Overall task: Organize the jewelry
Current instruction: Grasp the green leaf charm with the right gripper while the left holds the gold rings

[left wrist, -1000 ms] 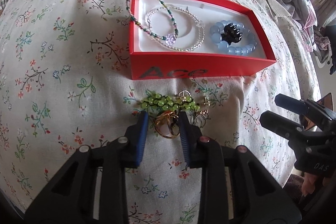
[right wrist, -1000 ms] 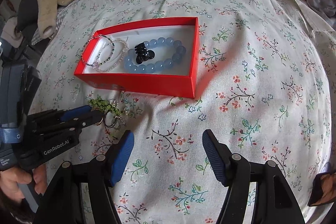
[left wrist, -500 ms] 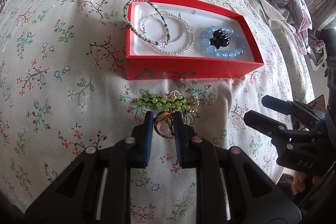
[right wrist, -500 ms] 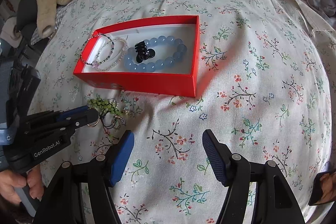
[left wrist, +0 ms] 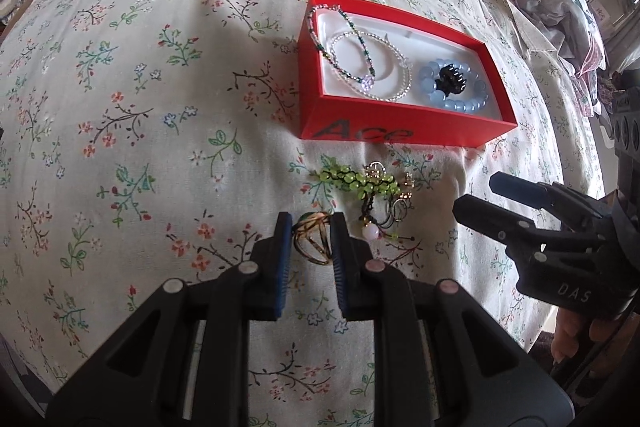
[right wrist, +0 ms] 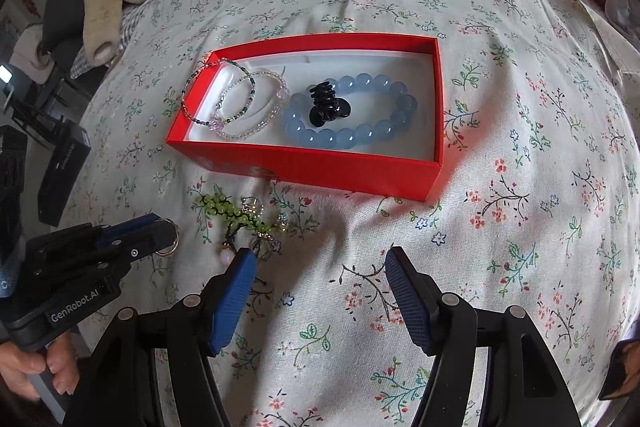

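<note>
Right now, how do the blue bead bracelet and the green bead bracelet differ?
The blue bead bracelet lies inside the red box as an open ring around a black hair clip. The green bead bracelet lies outside on the floral sheet, bunched among small gold pieces. Its beads look smaller. Neither is held.

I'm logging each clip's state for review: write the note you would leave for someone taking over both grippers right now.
Left gripper: shut on the gold ring, held in front of the red box.
Right gripper: open, holding nothing, over the bedspread near the loose pile.
In the box: blue bead bracelet, black hair claw, clear bead bracelet, dark bead strand draped over the box's left rim.
Left to do: place the ring in the box, then the green bead piece and the small tangled items beside it.
</note>
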The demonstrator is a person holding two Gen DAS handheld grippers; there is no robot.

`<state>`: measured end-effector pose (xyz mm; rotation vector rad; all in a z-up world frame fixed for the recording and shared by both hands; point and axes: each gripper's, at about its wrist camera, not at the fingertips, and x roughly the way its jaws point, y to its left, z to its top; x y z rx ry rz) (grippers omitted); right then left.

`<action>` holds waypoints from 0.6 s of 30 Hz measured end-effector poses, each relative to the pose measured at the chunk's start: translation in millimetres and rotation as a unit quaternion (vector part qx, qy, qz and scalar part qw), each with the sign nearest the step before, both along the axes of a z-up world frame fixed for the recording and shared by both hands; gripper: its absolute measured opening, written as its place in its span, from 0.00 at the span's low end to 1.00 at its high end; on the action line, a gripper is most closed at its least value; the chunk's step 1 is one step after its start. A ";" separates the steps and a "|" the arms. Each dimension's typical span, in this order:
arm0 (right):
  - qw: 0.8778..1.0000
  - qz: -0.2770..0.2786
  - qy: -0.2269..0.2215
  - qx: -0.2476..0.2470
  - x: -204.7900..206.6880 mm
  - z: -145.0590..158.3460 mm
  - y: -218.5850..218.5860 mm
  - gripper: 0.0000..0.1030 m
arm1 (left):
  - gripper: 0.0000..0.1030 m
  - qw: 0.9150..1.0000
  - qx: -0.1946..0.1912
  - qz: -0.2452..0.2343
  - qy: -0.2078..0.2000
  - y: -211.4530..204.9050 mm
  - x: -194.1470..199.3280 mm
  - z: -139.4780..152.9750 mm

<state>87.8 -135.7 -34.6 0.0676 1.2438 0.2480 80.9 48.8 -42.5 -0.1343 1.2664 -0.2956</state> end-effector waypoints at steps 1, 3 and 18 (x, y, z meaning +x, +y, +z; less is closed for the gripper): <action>1.000 0.004 0.002 -0.001 2.6 -1.8 3.6 0.66 | 0.20 1.000 0.002 0.000 0.000 1.6 -0.8 0.0; 1.000 0.008 0.004 -0.002 7.6 -4.9 9.6 0.61 | 0.20 1.000 0.002 0.002 -0.001 5.1 -2.1 1.1; 0.998 0.066 0.012 -0.006 24.4 -21.5 67.7 0.31 | 0.20 1.000 0.006 0.014 0.004 22.3 0.7 -3.5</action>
